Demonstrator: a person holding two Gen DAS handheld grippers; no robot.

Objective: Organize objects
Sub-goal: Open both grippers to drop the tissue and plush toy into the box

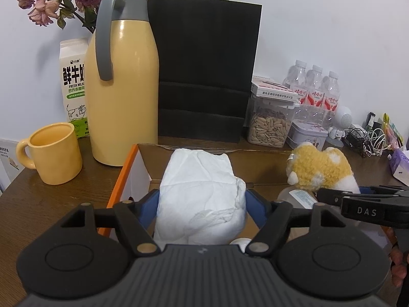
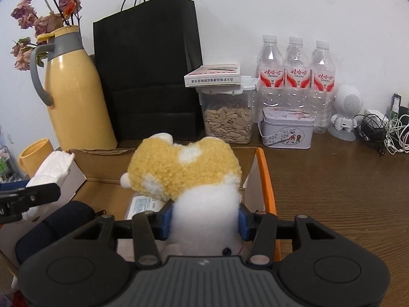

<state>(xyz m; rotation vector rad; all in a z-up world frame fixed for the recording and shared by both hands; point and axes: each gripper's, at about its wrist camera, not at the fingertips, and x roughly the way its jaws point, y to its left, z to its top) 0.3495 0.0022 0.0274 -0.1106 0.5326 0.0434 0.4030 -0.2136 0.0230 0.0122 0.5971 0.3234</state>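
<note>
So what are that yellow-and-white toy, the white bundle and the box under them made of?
The toy looks like curly plush fabric, fuzzy and matte. The white bundle seems a soft, crinkled nonwoven or paper-like padding, possibly a diaper; hard to be sure. The box looks like brown corrugated cardboard, with raw torn-looking flap edges and an orange outer face.

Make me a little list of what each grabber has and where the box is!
left gripper: white folded diaper between its pads, over the box
right gripper: yellow and white plush toy between its pads, over the box
cardboard box: open, orange edge, on the brown table
behind box: black paper bag, yellow jug
</note>
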